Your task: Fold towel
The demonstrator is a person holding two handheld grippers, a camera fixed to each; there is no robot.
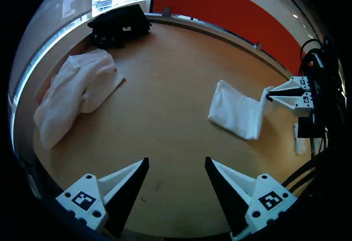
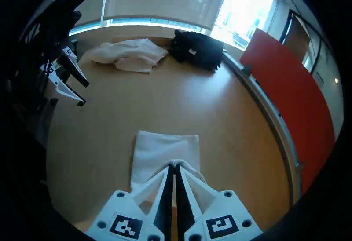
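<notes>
Wooden bench (image 1: 176,78) by the window (image 2: 246,16): I see the folded towel (image 2: 165,151) mid-bench, near edge pinched between jaws of the right gripper (image 2: 174,168). On the left gripper (image 1: 176,162), jaws wide, empty.

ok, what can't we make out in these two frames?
1. Right gripper view: the near edge of the folded towel is covered by the right gripper; how many layers it pinches is unclear.
2. Left gripper view: folds hide how many cloths are in the crumpled pile.
3. Left gripper view: a white item is partly hidden by black gear.
4. Left gripper view: the black bag is too dark for detail.
</notes>
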